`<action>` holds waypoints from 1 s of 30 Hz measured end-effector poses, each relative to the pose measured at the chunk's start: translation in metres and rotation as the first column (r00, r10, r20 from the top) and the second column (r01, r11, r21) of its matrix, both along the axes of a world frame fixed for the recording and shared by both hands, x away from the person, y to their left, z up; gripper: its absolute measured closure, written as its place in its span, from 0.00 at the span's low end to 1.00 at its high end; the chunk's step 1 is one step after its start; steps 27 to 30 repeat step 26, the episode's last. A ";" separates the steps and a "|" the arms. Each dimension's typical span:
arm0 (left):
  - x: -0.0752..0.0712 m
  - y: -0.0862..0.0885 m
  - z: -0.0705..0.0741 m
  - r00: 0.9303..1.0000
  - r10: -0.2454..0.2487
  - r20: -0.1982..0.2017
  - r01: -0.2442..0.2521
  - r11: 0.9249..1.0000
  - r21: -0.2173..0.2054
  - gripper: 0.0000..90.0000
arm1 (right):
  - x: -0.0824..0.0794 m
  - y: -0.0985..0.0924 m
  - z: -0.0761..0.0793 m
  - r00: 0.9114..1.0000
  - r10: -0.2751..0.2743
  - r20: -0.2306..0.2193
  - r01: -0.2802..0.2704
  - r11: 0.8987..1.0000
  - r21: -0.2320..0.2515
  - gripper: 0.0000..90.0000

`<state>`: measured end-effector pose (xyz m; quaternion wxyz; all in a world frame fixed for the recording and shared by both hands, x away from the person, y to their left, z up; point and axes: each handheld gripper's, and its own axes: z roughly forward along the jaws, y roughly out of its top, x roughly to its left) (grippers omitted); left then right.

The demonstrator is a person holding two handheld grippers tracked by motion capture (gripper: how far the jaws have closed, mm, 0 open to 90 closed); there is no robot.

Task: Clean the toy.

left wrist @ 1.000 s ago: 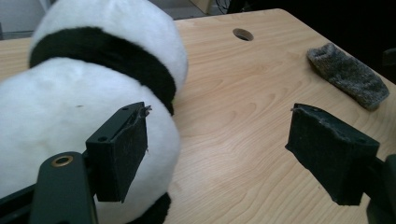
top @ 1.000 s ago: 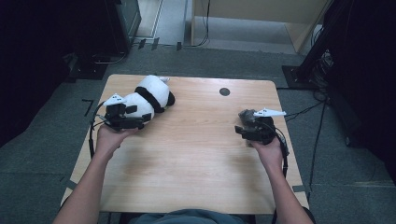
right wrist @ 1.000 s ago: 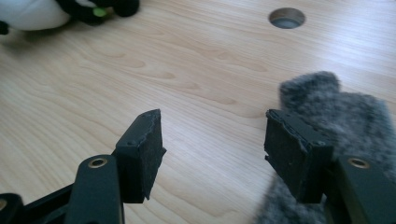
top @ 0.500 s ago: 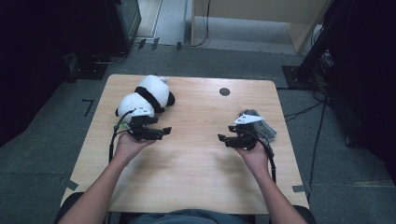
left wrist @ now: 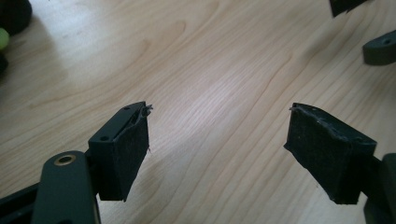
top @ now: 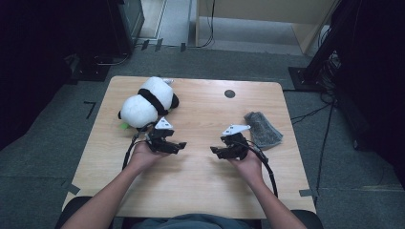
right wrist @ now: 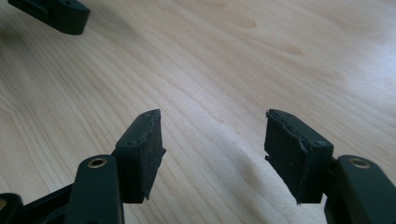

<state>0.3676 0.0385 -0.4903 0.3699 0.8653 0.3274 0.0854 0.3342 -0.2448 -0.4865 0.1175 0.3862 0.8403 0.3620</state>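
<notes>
Wooden counter (top: 200, 186): left gripper (top: 180, 145) and right gripper (top: 216, 150) faced each other, jaws apart, empty; plush panda (top: 145, 101) behind the left gripper.

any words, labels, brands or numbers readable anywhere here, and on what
None: nothing in these views can be read.
The panda plush toy shows a small pale tag-like bit at its top, too small to tell if it bears print.
The grey cloth, the wooden table, the left gripper and the right gripper show no lettering; the dark round spot on the table is unmarked.
</notes>
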 end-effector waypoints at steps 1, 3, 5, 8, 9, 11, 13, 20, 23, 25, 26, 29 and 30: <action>0.000 -0.001 -0.002 1.000 -0.008 -0.002 0.008 1.000 0.014 0.25 | 0.000 0.001 -0.003 1.000 0.002 -0.011 -0.002 1.000 -0.011 0.42; -0.001 -0.003 -0.004 1.000 -0.016 -0.008 0.016 1.000 0.026 0.26 | 0.000 0.004 -0.008 1.000 0.007 -0.029 -0.008 0.999 -0.034 0.42; -0.002 -0.008 -0.009 0.999 -0.041 -0.010 0.041 0.998 0.057 0.26 | 0.000 0.005 -0.012 1.000 0.010 -0.029 -0.011 0.999 -0.051 0.42; -0.002 -0.010 -0.013 0.998 -0.050 -0.027 0.052 0.996 0.074 0.26 | 0.001 0.005 -0.015 0.999 0.005 -0.037 -0.007 0.998 -0.063 0.43; -0.002 -0.011 -0.014 0.998 -0.053 -0.025 0.055 0.995 0.082 0.26 | 0.001 0.005 -0.017 0.999 0.002 -0.042 -0.005 0.997 -0.072 0.43; -0.002 -0.011 -0.016 0.998 -0.062 -0.028 0.065 0.994 0.090 0.26 | 0.001 0.005 -0.019 0.999 0.003 -0.041 -0.007 0.996 -0.084 0.43; -0.002 -0.011 -0.016 0.997 -0.067 -0.027 0.069 0.994 0.087 0.26 | 0.001 0.006 -0.020 0.999 0.002 -0.039 -0.005 0.997 -0.082 0.43; 0.000 -0.009 -0.016 0.998 -0.058 -0.022 0.060 0.994 0.089 0.26 | 0.001 0.005 -0.021 1.000 0.009 -0.028 -0.011 0.997 -0.078 0.42; -0.001 -0.010 -0.016 0.998 -0.059 -0.018 0.060 0.994 0.092 0.25 | 0.001 0.004 -0.021 1.000 0.011 -0.027 -0.013 0.997 -0.072 0.42; -0.001 -0.009 -0.016 0.998 -0.063 -0.017 0.064 0.994 0.093 0.25 | 0.001 0.004 -0.021 1.000 0.013 -0.022 -0.014 0.997 -0.072 0.42; -0.001 -0.009 -0.016 0.998 -0.063 -0.017 0.064 0.994 0.093 0.25 | 0.001 0.004 -0.021 1.000 0.014 -0.019 -0.015 0.997 -0.074 0.42; -0.001 -0.009 -0.016 0.998 -0.063 -0.017 0.064 0.994 0.093 0.25 | 0.001 0.004 -0.021 1.000 0.014 -0.019 -0.015 0.997 -0.074 0.42; -0.001 -0.009 -0.016 0.998 -0.063 -0.017 0.064 0.994 0.093 0.25 | 0.001 0.004 -0.021 1.000 0.014 -0.019 -0.015 0.997 -0.074 0.42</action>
